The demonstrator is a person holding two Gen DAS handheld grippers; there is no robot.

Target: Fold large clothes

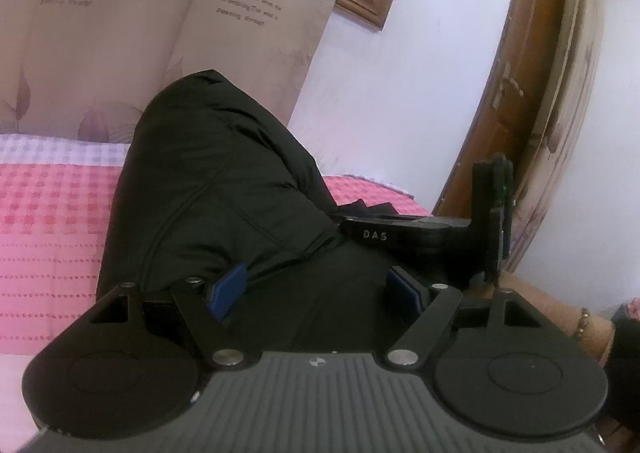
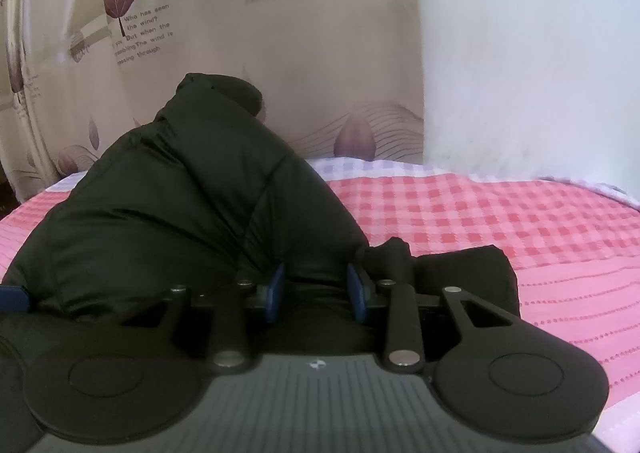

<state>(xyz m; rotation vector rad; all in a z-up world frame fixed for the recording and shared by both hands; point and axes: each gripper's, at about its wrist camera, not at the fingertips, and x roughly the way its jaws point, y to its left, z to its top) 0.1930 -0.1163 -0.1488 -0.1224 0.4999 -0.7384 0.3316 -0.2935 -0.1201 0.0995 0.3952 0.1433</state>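
Note:
A black puffer jacket (image 1: pixel 208 189) rises in a tall hump from the pink checked bedcover (image 1: pixel 48 221). My left gripper (image 1: pixel 316 287) stands wide, its blue pads pressed against a thick bunch of the jacket's near edge. My right gripper (image 2: pixel 316 287) is narrower and is shut on a fold of the same jacket (image 2: pixel 180 189). Seen from the left wrist, the right gripper (image 1: pixel 432 231) reaches into the cloth from the right. One blue fingertip (image 2: pixel 12 299) of the left gripper shows at the right wrist view's left edge. A flat black part of the garment (image 2: pixel 468 273) lies on the bedcover (image 2: pixel 520 221) to the right.
A beige curtain with leaf prints (image 2: pixel 240 53) hangs behind the bed, beside a white wall (image 2: pixel 520 53). A wooden door frame (image 1: pixel 512 93) stands at the right. A person's wrist with a bead bracelet (image 1: pixel 584 325) is at the lower right.

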